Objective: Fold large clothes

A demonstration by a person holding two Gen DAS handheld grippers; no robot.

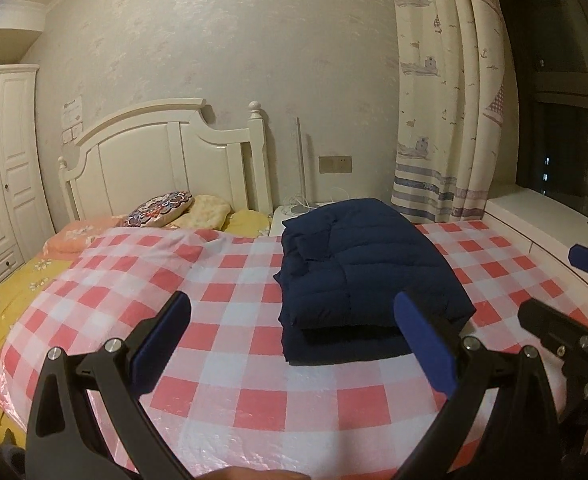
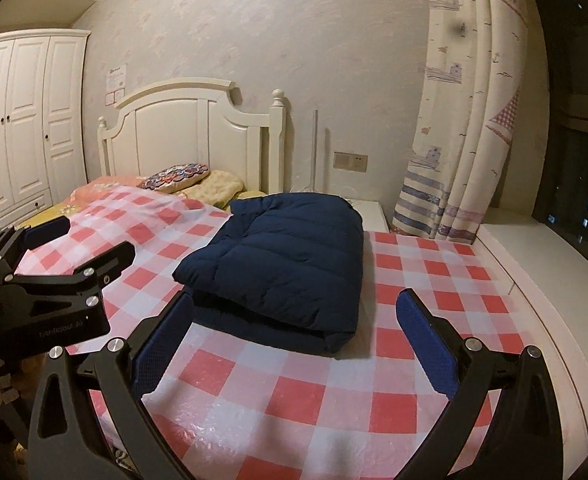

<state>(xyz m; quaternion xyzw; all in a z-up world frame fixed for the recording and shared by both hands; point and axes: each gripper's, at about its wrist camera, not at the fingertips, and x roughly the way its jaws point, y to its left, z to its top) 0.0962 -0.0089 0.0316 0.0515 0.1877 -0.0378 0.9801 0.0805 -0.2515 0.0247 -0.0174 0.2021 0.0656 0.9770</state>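
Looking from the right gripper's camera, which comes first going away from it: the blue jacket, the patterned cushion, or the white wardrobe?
From the right gripper:
1. Folded navy jacket, just ahead on the checkered cloth.
2. Patterned cushion, up-left by the headboard.
3. White wardrobe, far left against the wall.

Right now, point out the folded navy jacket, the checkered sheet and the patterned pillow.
folded navy jacket (image 1: 366, 268), left wrist view, middle of its quilted top.
checkered sheet (image 2: 326, 396), right wrist view, bare patch near the jacket.
patterned pillow (image 1: 159, 209), left wrist view, its embroidered face.
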